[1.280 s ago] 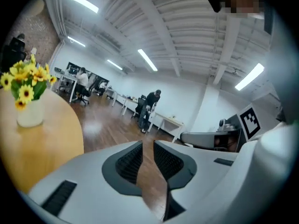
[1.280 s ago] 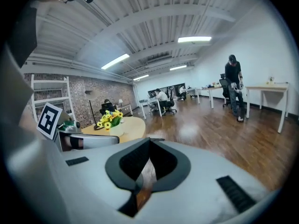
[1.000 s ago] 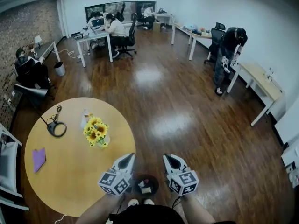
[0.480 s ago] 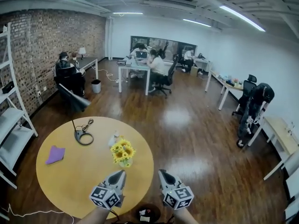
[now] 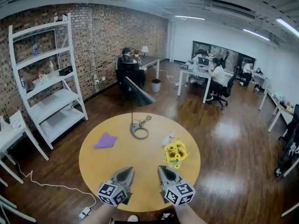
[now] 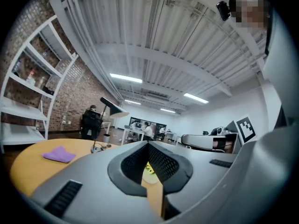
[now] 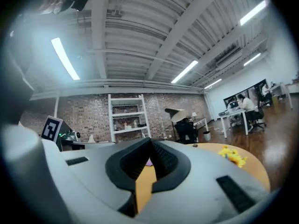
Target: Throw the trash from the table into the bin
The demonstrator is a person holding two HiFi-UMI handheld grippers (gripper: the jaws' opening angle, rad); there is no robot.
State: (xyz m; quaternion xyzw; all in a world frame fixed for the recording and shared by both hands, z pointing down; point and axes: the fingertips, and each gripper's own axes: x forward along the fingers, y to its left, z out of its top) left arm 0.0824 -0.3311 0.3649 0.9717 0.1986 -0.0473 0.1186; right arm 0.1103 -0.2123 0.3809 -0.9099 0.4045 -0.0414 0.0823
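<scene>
A round wooden table (image 5: 117, 164) carries a purple crumpled sheet (image 5: 105, 140), a small white crumpled wrapper (image 5: 167, 139), a vase of sunflowers (image 5: 175, 154) and a desk lamp's base (image 5: 139, 132). My left gripper (image 5: 129, 171) and right gripper (image 5: 160, 169) hover side by side over the table's near edge, both shut and empty, pointing roughly level toward the table's middle. In the left gripper view, the shut left gripper (image 6: 148, 143) faces the purple sheet (image 6: 58, 154). In the right gripper view, the sunflowers (image 7: 232, 155) lie to the right of the right gripper (image 7: 150, 140).
A white shelf unit (image 5: 51, 83) stands against the brick wall at left. People sit at desks behind the table, and a small grey bin (image 5: 156, 85) stands there. A white cable (image 5: 51, 185) trails on the floor left of the table.
The view has swung up from the floor and a dark bin near the feet onto the table. Both grippers rose and now hang over its near edge, still shut.
</scene>
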